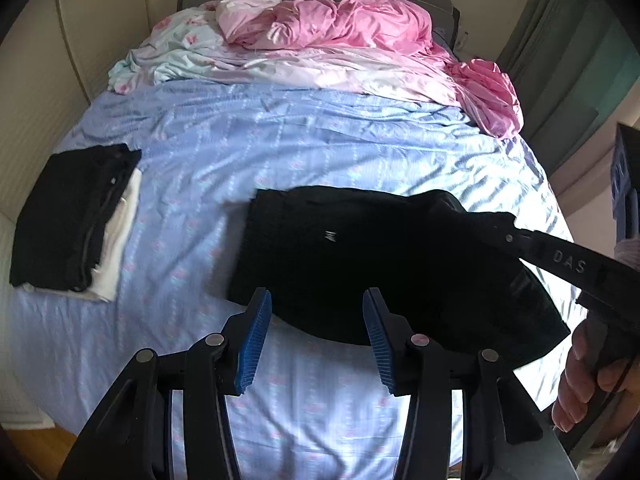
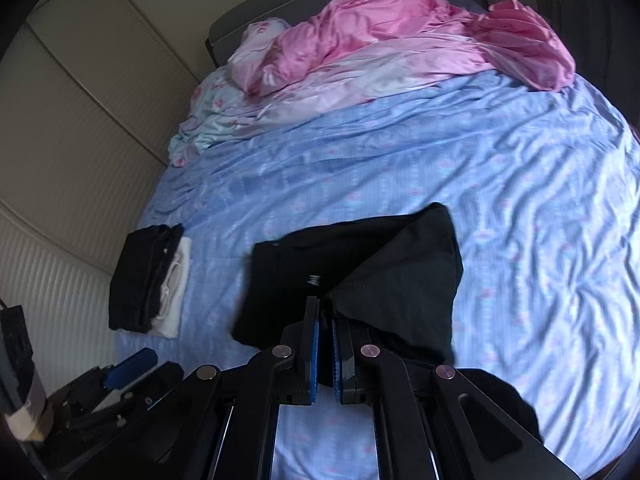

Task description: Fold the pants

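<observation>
Black pants [image 1: 340, 260] with a small white logo hang partly lifted over the blue bed sheet [image 1: 280, 140]. My right gripper [image 2: 325, 320] is shut on a fold of the black pants [image 2: 392, 280], which drape away from its pads. In the left wrist view the right gripper [image 1: 510, 236] comes in from the right, pinching the pants' upper edge, with a hand [image 1: 588, 380] on its handle. My left gripper [image 1: 317, 300] stands open just in front of the pants' near edge, with nothing pressed between its blue pads. It also shows as the left gripper [image 2: 132, 364] at the lower left.
A folded stack, a black garment [image 1: 68, 220] on a white one [image 1: 120, 240], lies at the bed's left edge, also seen as the stack [image 2: 144, 276]. A crumpled pink duvet [image 1: 352, 28] and pale bedding fill the head end. Wardrobe doors [image 2: 80, 120] stand left.
</observation>
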Available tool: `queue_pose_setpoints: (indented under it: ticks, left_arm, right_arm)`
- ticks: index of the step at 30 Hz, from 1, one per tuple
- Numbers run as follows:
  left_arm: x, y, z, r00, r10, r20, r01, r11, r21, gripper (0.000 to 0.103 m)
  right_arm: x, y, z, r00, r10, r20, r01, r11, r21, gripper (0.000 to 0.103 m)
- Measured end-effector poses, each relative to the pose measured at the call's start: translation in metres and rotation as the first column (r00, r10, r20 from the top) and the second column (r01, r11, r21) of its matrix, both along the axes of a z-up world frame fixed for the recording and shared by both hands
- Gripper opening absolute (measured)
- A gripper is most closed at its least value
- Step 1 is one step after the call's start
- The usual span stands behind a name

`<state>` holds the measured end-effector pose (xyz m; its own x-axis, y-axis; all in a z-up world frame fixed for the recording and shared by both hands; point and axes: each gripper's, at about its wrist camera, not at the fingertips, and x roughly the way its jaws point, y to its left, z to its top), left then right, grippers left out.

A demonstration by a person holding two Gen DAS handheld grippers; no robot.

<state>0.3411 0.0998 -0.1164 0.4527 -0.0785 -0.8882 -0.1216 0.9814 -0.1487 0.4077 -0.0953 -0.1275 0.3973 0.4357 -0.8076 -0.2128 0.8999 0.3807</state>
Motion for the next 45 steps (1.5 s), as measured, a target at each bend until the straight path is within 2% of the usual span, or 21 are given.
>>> queue_pose_setpoints:
  ticks: [2, 6, 10, 15, 17, 20, 23, 26, 28, 29, 35, 37, 45]
  left_arm:
    - [0.002, 0.019, -0.004, 1.0, -0.002, -0.008, 0.002, 1.0, 0.001, 0.049]
    - [0.008, 0.053, -0.017, 1.0, 0.0, -0.028, 0.0, 1.0, 0.0, 0.059]
    - [0.02, 0.078, -0.034, 0.998, -0.013, -0.057, 0.016, 0.999, 0.041, 0.069]
    - [0.031, 0.108, -0.055, 0.996, 0.009, -0.092, -0.006, 0.999, 0.034, 0.071]
    - [0.033, 0.118, -0.064, 0.994, 0.025, -0.106, -0.023, 1.0, 0.019, 0.071]
    - [0.034, 0.129, -0.074, 0.991, 0.046, -0.123, -0.047, 0.999, -0.01, 0.071]
    - [0.036, 0.134, -0.082, 0.989, 0.06, -0.135, -0.064, 0.998, -0.027, 0.071]
    - [0.037, 0.138, -0.085, 0.989, 0.064, -0.132, -0.07, 0.997, -0.04, 0.071]
    - [0.037, 0.138, -0.085, 0.991, 0.061, -0.122, -0.068, 0.996, -0.054, 0.075]
    - [0.037, 0.138, -0.086, 0.991, 0.058, -0.117, -0.065, 0.996, -0.057, 0.076]
    - [0.033, 0.125, -0.098, 0.992, 0.049, -0.116, -0.062, 0.992, -0.108, 0.076]
    - [0.032, 0.117, -0.105, 0.992, 0.04, -0.118, -0.054, 0.992, -0.116, 0.076]
    - [0.055, 0.087, -0.122, 0.994, -0.016, -0.112, 0.01, 0.998, -0.054, 0.076]
  right_arm:
    - [0.002, 0.022, -0.002, 1.0, 0.006, -0.001, -0.006, 1.0, -0.009, 0.006]
    - [0.013, 0.07, -0.015, 0.999, 0.032, -0.036, -0.033, 0.999, -0.028, 0.006]
    - [0.026, 0.113, -0.037, 0.995, 0.067, -0.078, -0.073, 0.994, -0.077, 0.006]
    - [0.04, 0.155, -0.06, 0.987, 0.105, -0.122, -0.12, 0.985, -0.122, 0.006]
    - [0.044, 0.17, -0.063, 0.983, 0.136, -0.122, -0.149, 0.983, -0.111, 0.006]
    - [0.052, 0.196, -0.065, 0.98, 0.17, -0.106, -0.186, 0.97, -0.159, 0.006]
    - [0.063, 0.212, -0.073, 0.972, 0.189, -0.139, -0.211, 0.963, -0.166, 0.006]
    - [0.069, 0.211, -0.079, 0.969, 0.174, -0.176, -0.204, 0.965, -0.165, 0.011]
    - [0.07, 0.203, -0.08, 0.97, 0.161, -0.183, -0.191, 0.969, -0.16, 0.04]
    - [0.069, 0.194, -0.079, 0.974, 0.15, -0.168, -0.176, 0.972, -0.157, 0.043]
    - [0.072, 0.143, -0.087, 0.982, 0.046, -0.182, -0.07, 0.989, -0.129, 0.044]
    - [0.071, 0.124, -0.096, 0.979, -0.006, -0.203, -0.016, 0.994, -0.107, 0.049]
    - [0.07, 0.089, -0.15, 0.922, -0.128, -0.365, 0.13, 0.991, -0.02, 0.05]
